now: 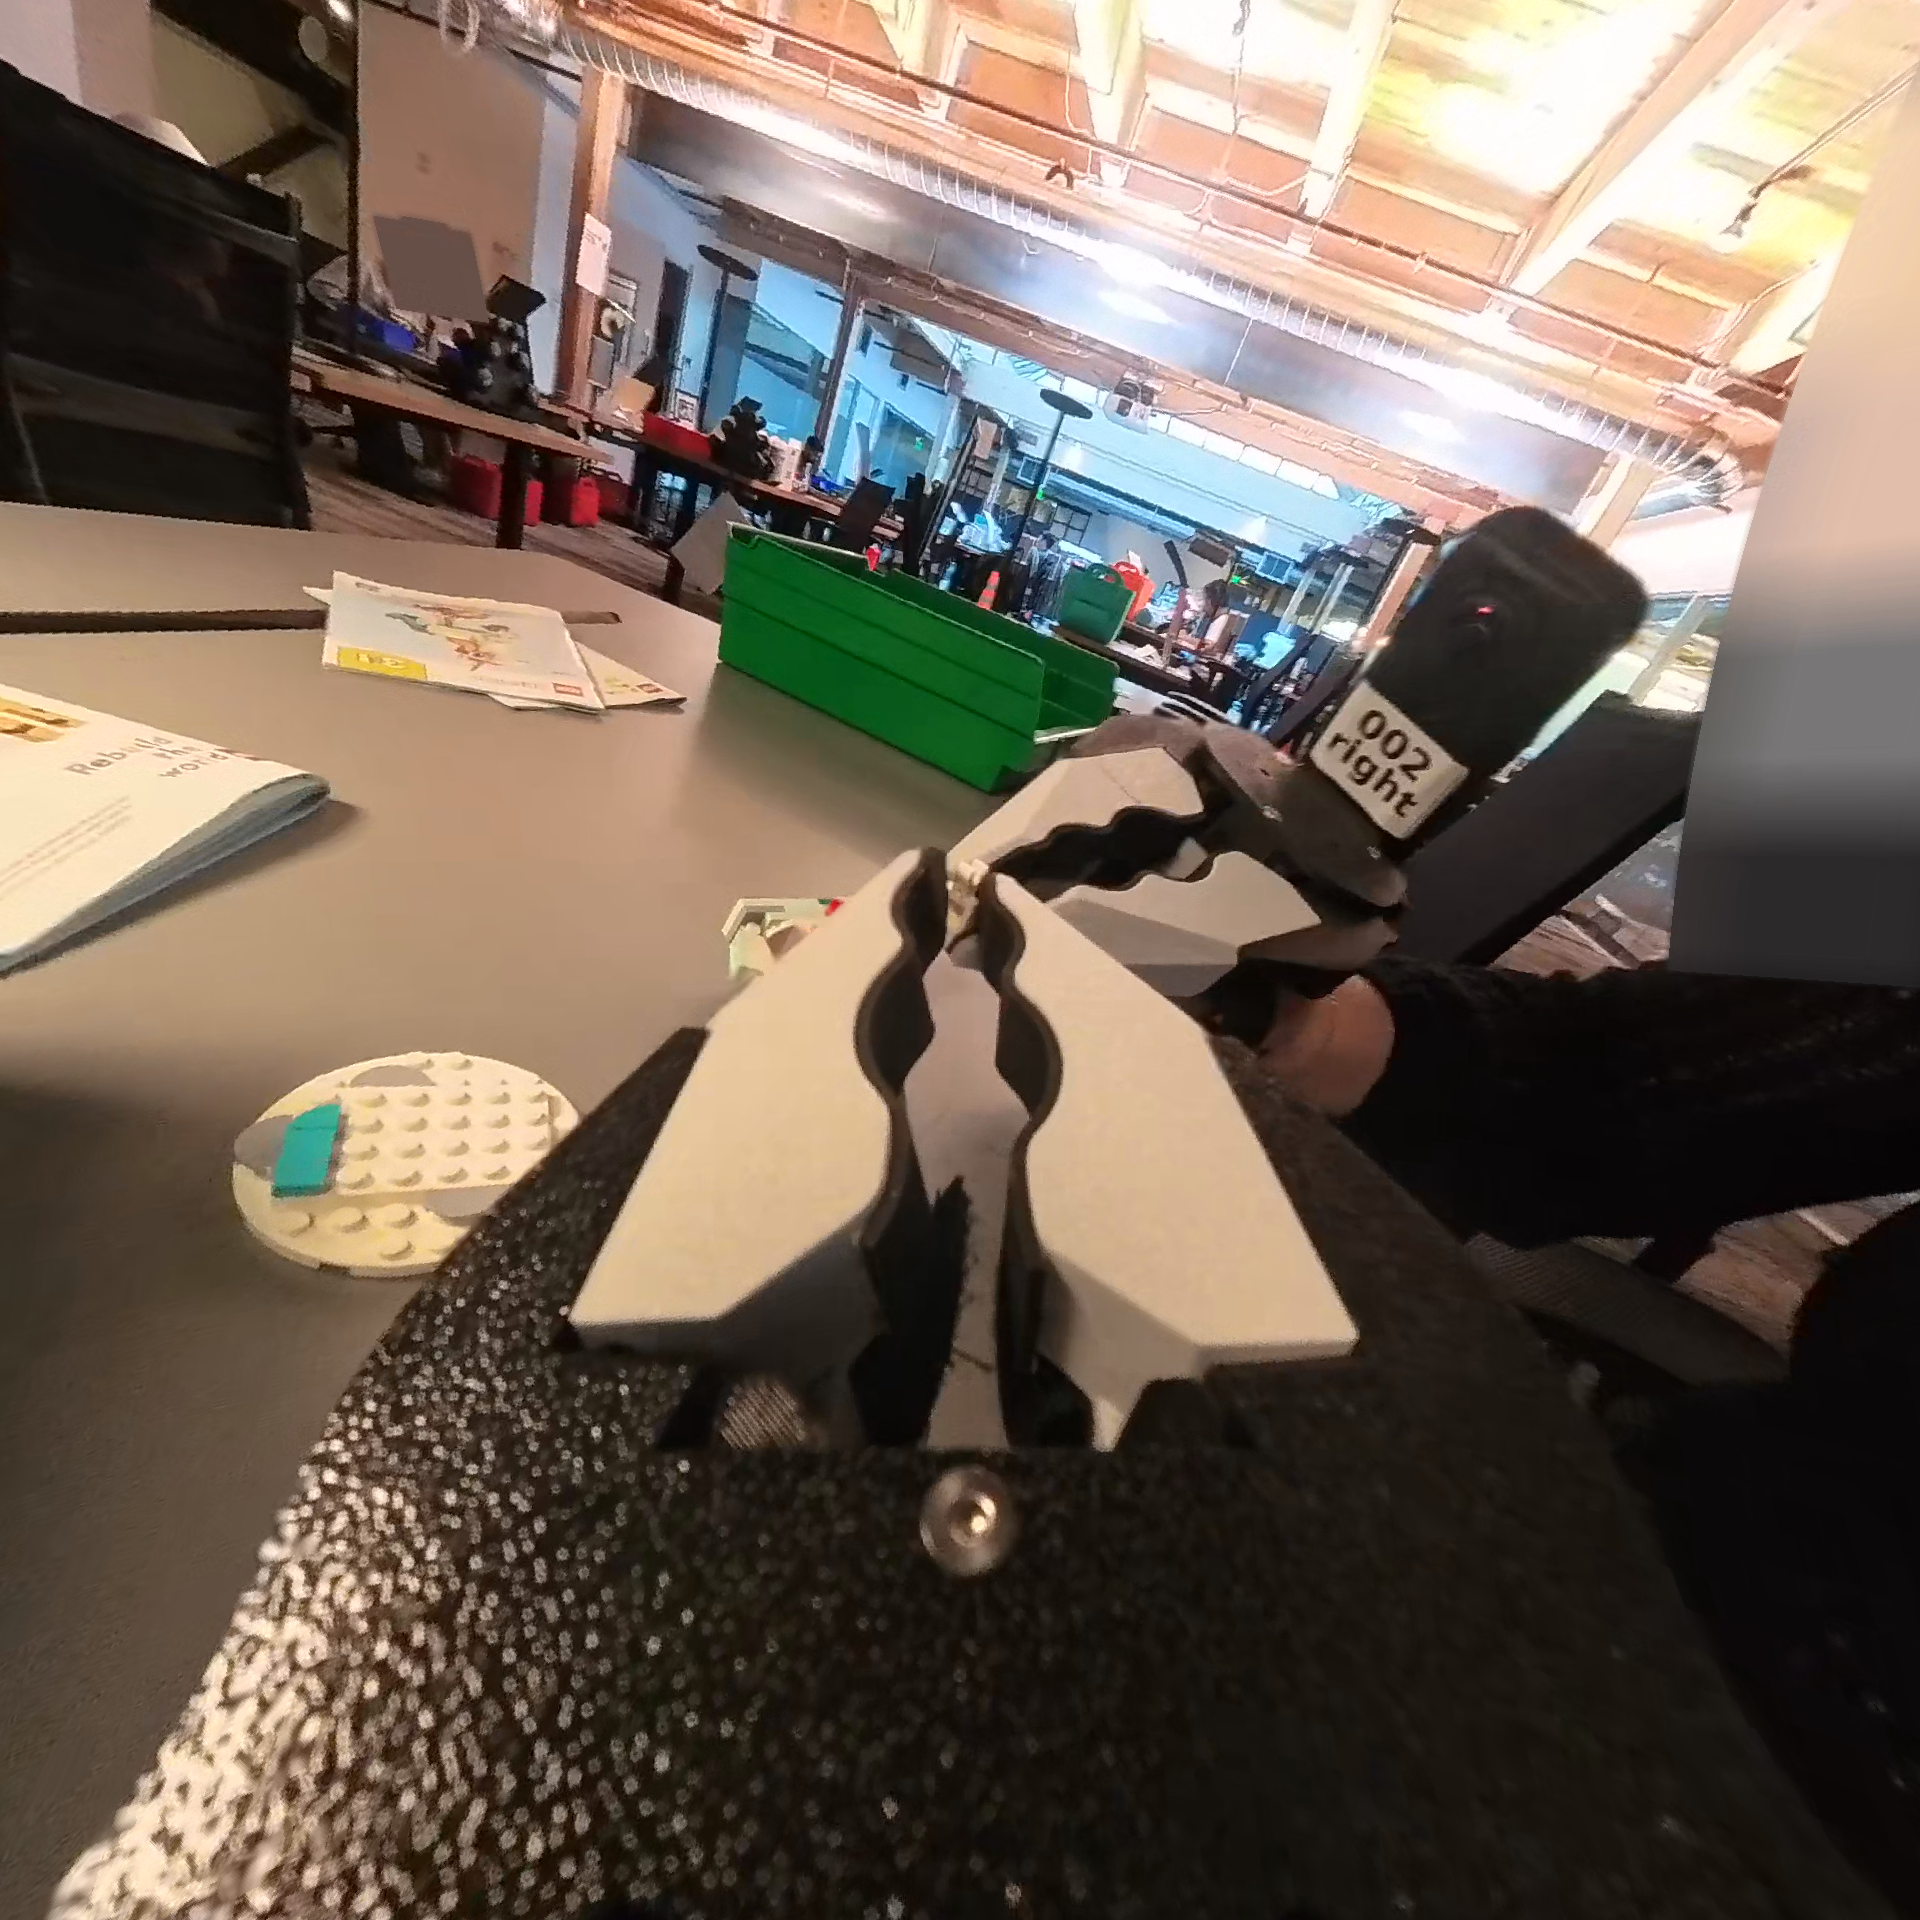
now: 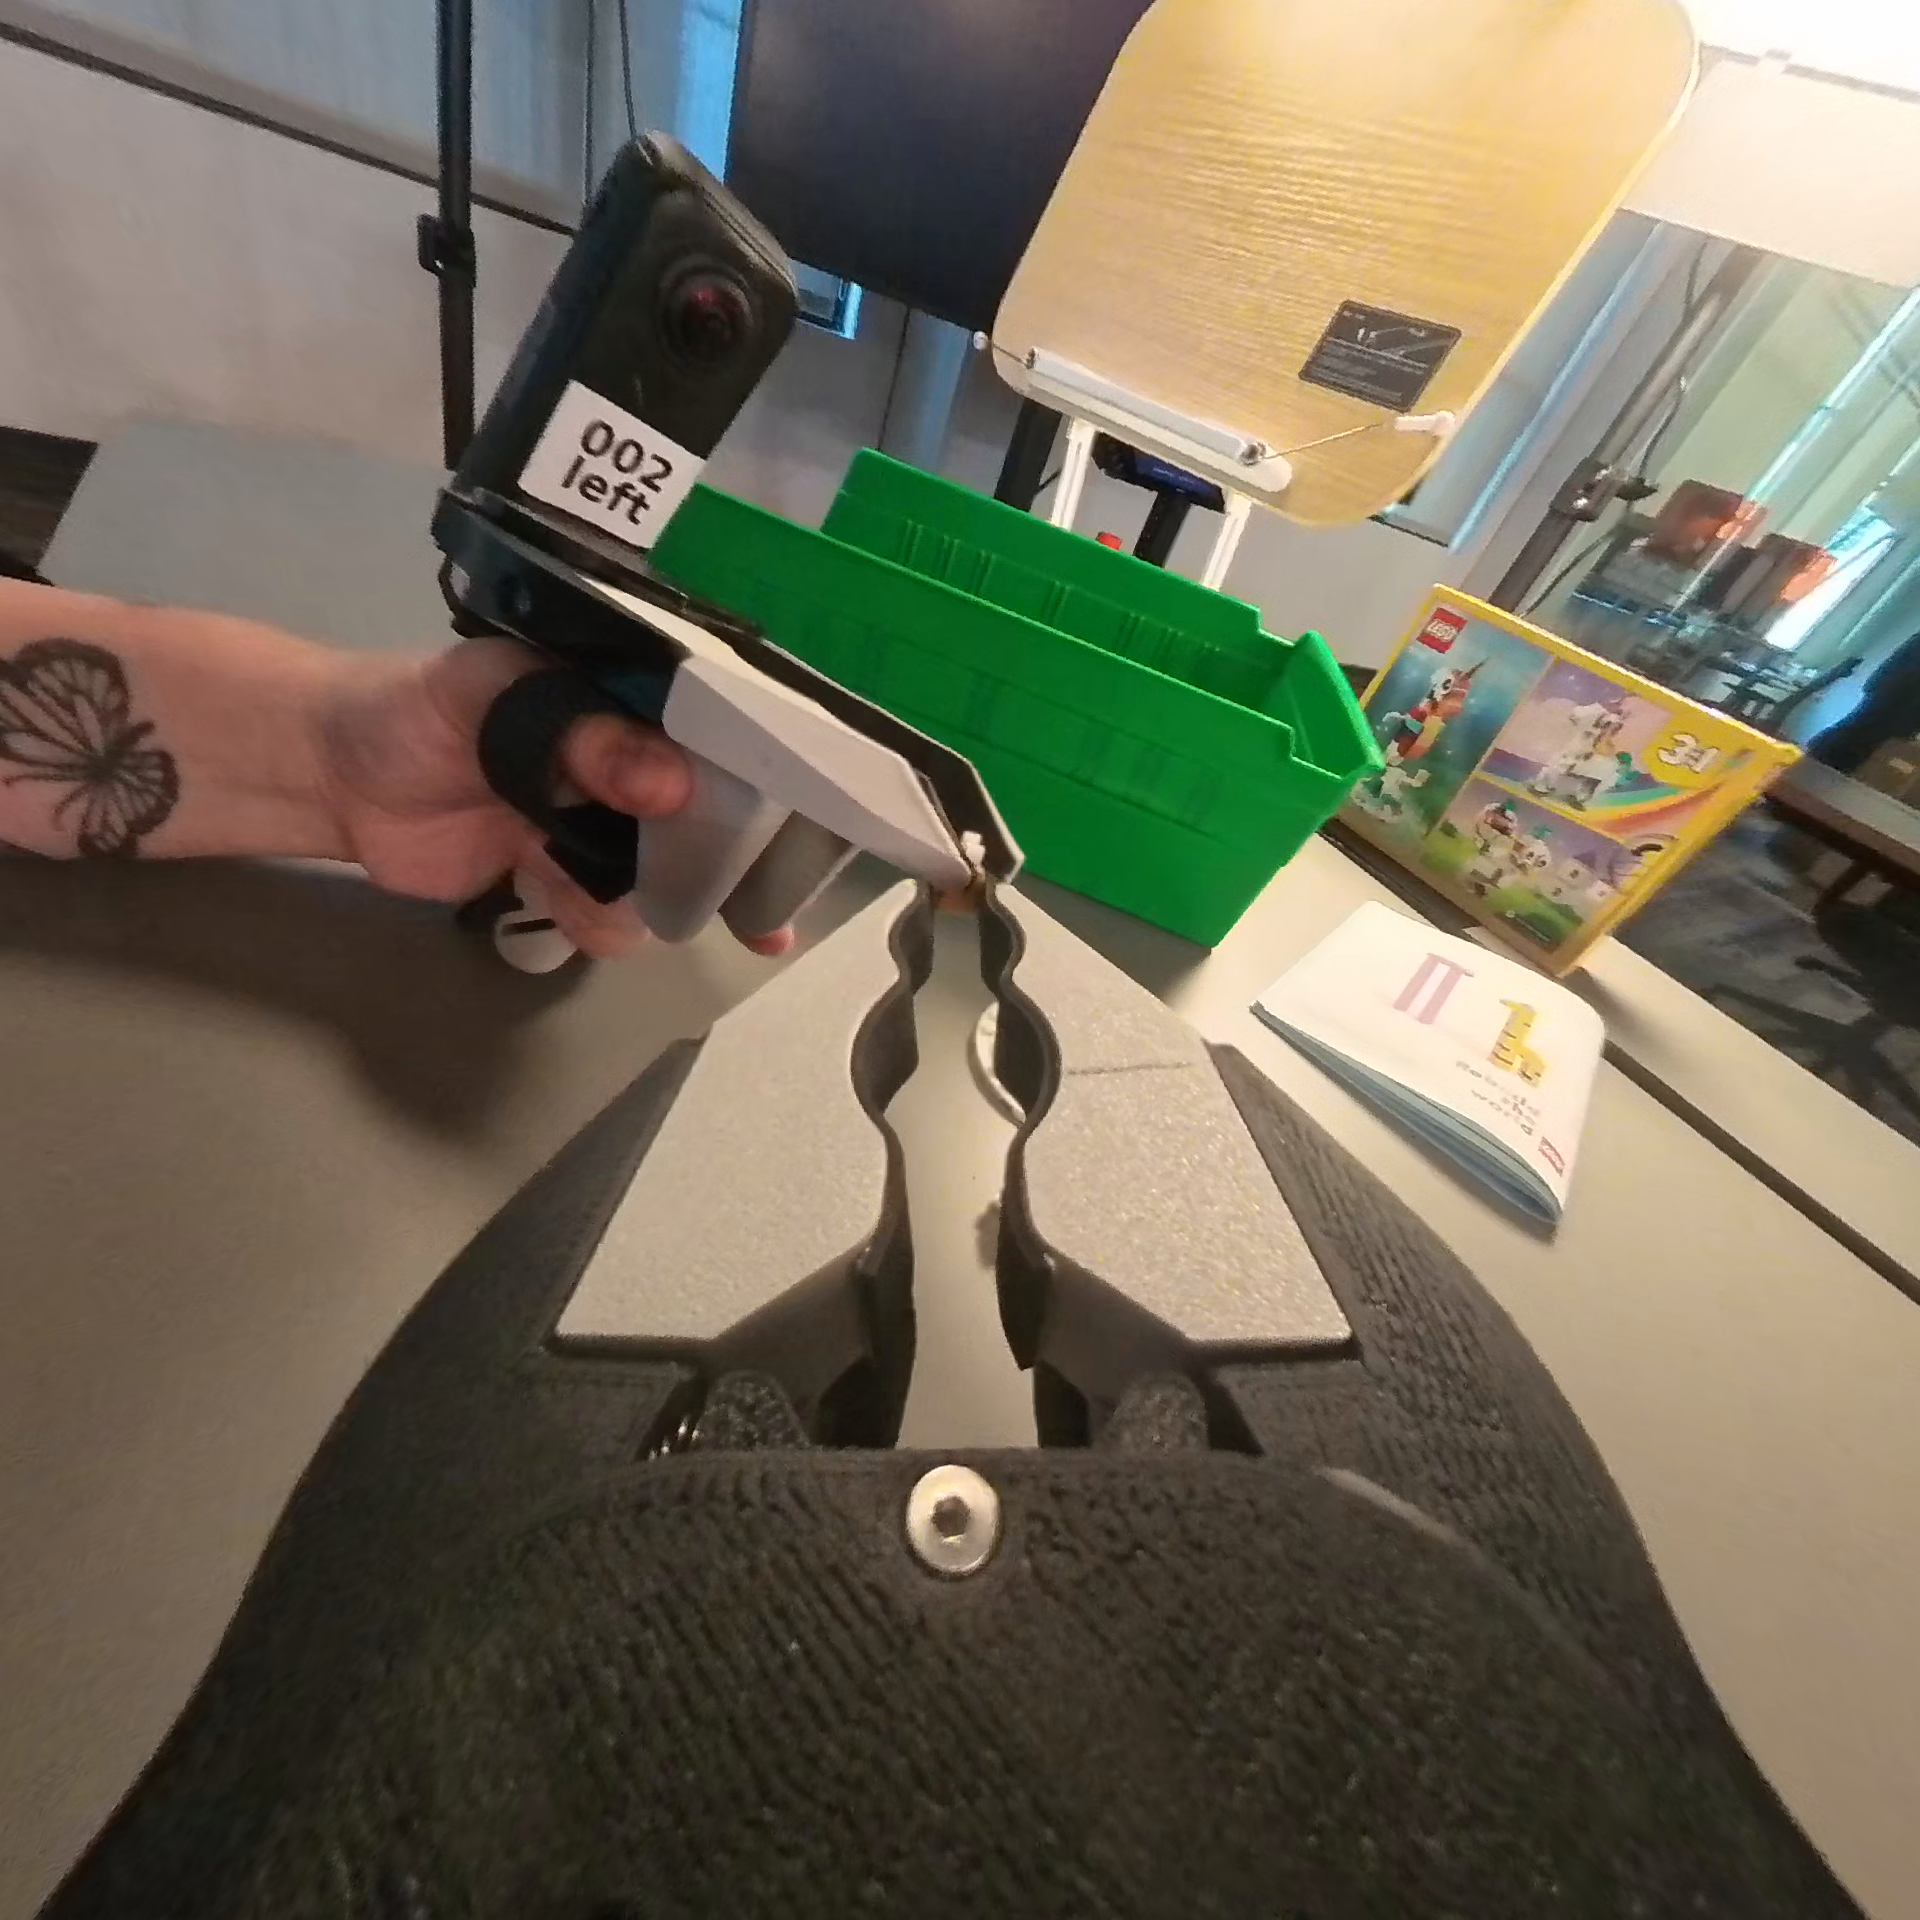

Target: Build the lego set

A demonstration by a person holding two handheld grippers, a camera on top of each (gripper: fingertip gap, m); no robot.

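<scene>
Left tool (image 2: 971,854) on small white piece (image 2: 974,844)

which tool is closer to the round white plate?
Left. The left tool is up above the table with the round plate just off to its left; the right tool comes in from the far side, tips meeting the left's.

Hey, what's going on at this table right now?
A person holds a gripper in each hand above a grey table, tips brought together. The left gripper is pinching a tiny white piece; the right gripper is closed on a small tan piece right beneath it. Nearby lie a round white studded plate, a green bin, booklets and a toy box.
</scene>
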